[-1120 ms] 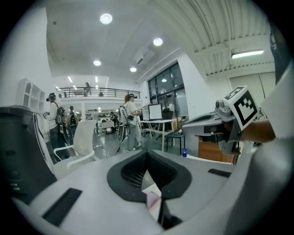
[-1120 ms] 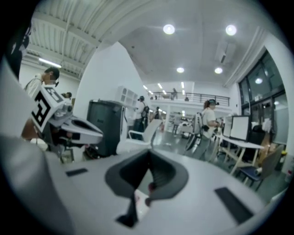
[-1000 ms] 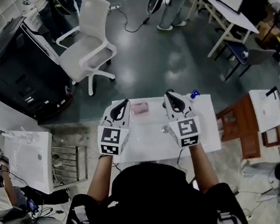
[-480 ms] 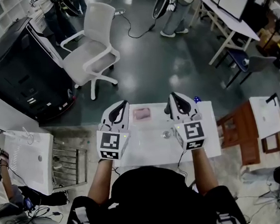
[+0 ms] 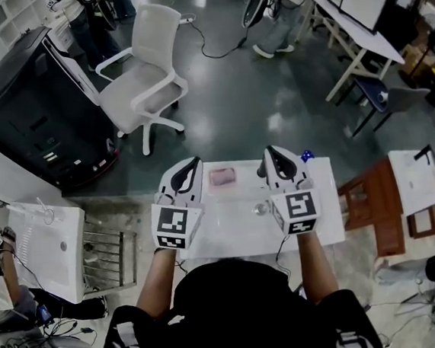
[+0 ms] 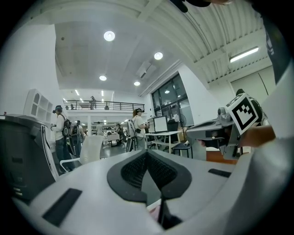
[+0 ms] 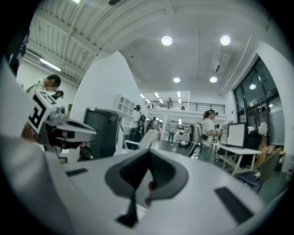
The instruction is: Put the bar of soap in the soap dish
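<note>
The pink rectangular bar of soap (image 5: 222, 177) lies flat on the white counter (image 5: 231, 233), near its far edge. Its long axis runs left to right in the head view, crosswise to both tools. It sits between them and touches neither. The left tool (image 5: 194, 162) is clenched with nothing between its jaws and points level, away from the person. The right tool (image 5: 267, 152) is likewise clenched and empty. A small clear round object (image 5: 260, 208) sits just beside the right tool.
</note>
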